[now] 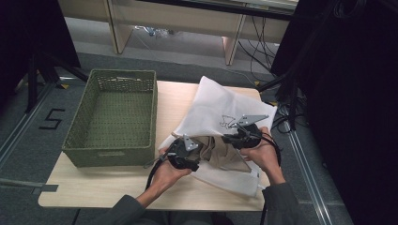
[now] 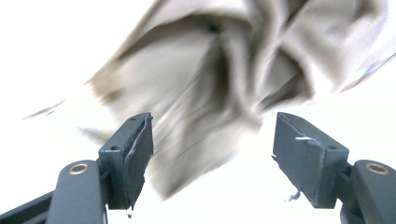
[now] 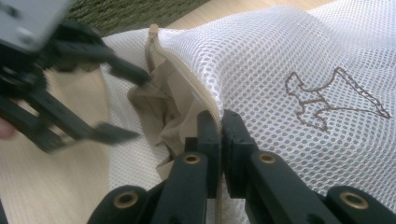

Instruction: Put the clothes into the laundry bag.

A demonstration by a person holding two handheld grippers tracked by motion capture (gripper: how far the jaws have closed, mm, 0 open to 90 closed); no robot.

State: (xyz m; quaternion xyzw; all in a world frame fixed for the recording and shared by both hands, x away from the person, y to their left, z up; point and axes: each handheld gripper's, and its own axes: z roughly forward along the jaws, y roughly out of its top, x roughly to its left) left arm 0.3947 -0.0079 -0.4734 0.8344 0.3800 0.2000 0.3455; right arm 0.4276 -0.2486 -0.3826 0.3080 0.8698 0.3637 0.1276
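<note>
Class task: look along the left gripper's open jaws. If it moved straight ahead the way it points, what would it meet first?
Most likely the crumpled beige cloth at the mouth of the white mesh bag. The left gripper stands open facing it; the blur hides the gap.

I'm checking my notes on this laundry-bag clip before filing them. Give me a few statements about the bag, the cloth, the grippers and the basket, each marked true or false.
1. The right gripper is shut on the edge of the white mesh bag. True.
2. The left gripper is clamped on the beige cloth. False: its jaws stand apart, with the cloth in front of them, not pinched.
3. The green basket holds folded clothes. False: nothing lies in it.
4. The beige cloth sits in the bag's opening. True.
5. The bag lies inside the basket. False: it lies on the wooden table, beside the basket.
</note>
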